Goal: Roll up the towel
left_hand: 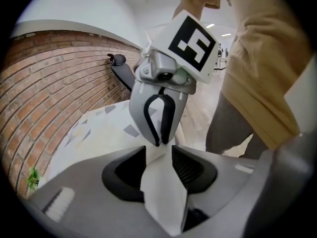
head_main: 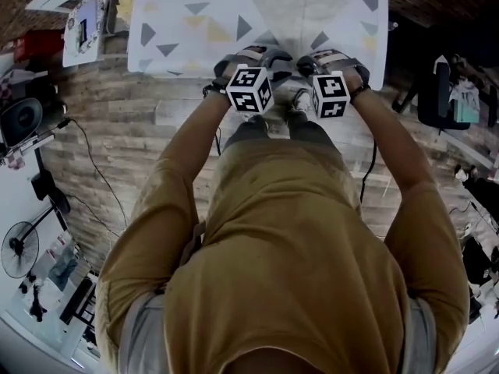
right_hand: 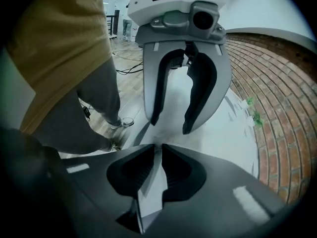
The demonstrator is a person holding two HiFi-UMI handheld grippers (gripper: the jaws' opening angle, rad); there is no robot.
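A white towel (head_main: 257, 14) printed with grey and yellow triangles lies spread on the wooden floor in front of the person. Both grippers are down at its near edge, side by side. In the left gripper view, my left gripper (left_hand: 159, 150) has a thick white fold of the towel (left_hand: 163, 192) wedged between its pads. In the right gripper view, my right gripper (right_hand: 158, 150) is pinched onto a thin fold of the towel (right_hand: 148, 192). In the head view, the left gripper (head_main: 257, 55) and right gripper (head_main: 316, 62) sit just past their marker cubes.
A brick wall (left_hand: 54, 93) runs along the towel's far side. The person's shoes (head_main: 292, 100) stand right behind the grippers. A fan (head_main: 19, 248), cables (head_main: 93, 170) and clutter lie at the left, and bags (head_main: 448, 92) at the right.
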